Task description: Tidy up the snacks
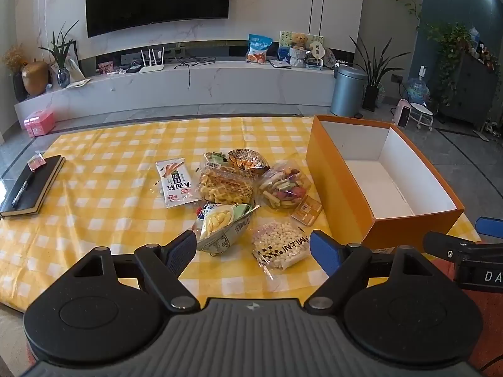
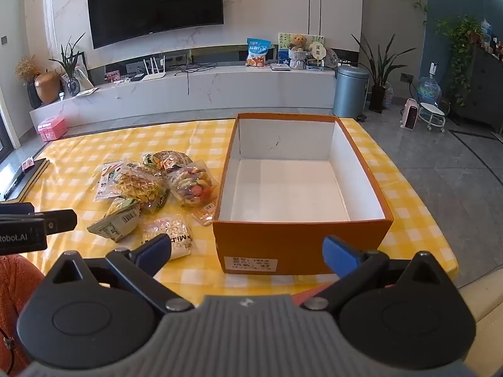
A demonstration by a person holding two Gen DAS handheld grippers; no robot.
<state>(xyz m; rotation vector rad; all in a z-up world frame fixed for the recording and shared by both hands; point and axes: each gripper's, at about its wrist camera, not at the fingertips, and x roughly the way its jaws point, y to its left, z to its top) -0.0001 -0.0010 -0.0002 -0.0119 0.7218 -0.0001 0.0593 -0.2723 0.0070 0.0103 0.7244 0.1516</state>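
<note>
Both claws hung wide open and empty above the near edge of the worktop. The left claw faced the snacks, heaped just left of the empty orange box; the right claw faced that box.

1. In the snack pile, the green packet at the far side lies mostly under other bags.
2. The orange box's label is too blurred to read.
3. The black notebook is cut by the left edge in the right wrist view.
</note>
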